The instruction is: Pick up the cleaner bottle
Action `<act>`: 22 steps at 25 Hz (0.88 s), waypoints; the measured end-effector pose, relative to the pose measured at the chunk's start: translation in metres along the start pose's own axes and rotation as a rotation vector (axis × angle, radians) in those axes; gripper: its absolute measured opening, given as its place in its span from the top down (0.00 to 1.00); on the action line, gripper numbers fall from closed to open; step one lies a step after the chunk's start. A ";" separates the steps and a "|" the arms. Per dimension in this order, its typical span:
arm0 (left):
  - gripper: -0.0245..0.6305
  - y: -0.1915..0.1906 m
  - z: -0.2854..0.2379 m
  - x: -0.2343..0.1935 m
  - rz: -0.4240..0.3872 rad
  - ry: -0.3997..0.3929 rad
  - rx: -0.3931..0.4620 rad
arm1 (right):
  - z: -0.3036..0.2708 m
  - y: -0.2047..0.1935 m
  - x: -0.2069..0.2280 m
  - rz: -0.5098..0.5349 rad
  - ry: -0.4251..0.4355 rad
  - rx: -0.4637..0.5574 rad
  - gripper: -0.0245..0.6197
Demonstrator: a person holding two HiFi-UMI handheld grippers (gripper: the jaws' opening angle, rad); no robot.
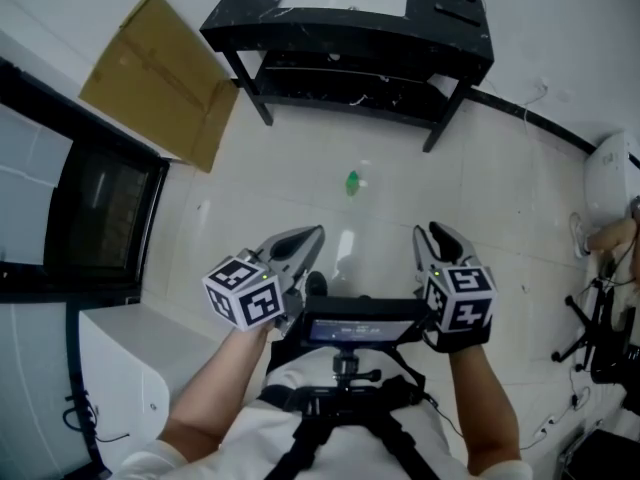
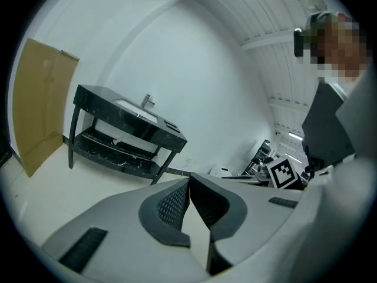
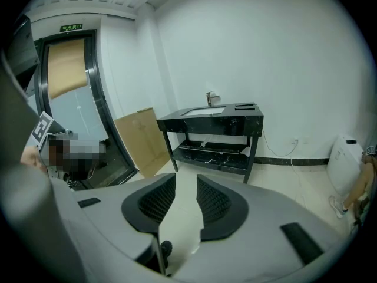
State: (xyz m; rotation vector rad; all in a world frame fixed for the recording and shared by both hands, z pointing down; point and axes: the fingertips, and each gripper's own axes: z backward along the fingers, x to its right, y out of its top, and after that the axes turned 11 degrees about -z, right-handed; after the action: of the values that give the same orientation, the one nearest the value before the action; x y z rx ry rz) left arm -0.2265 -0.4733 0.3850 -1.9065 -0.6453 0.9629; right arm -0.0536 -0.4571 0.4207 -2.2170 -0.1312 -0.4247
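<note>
Black, white-veined table (image 1: 458,40); brown cardboard (image 1: 160,78); green cleaner bottle (image 1: 352,181); cream floor tiles (image 1: 290,163).

Small and cropped things, head view

A green thing (image 1: 352,181) on the floor at frame centre is too small to be identified. The white appliance (image 1: 608,180) is cut off by the right edge, and the left forearm (image 1: 212,396) and right forearm (image 1: 490,400) by the bottom edge.

Head view looks steeply down; both gripper views face the table (image 3: 230,121).
</note>
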 end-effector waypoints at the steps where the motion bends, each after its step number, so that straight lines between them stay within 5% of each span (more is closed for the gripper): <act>1: 0.96 0.000 0.000 0.000 -0.001 0.000 -0.001 | 0.000 0.000 -0.001 -0.001 0.000 0.000 0.79; 22: 0.96 -0.004 0.028 -0.035 -0.023 -0.082 -0.065 | -0.013 -0.018 -0.054 -0.013 -0.089 -0.011 0.79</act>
State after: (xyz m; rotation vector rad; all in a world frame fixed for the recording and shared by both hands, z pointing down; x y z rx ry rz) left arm -0.2693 -0.4836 0.3925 -1.9201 -0.7537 1.0206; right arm -0.1120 -0.4534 0.4226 -2.2479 -0.1909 -0.3349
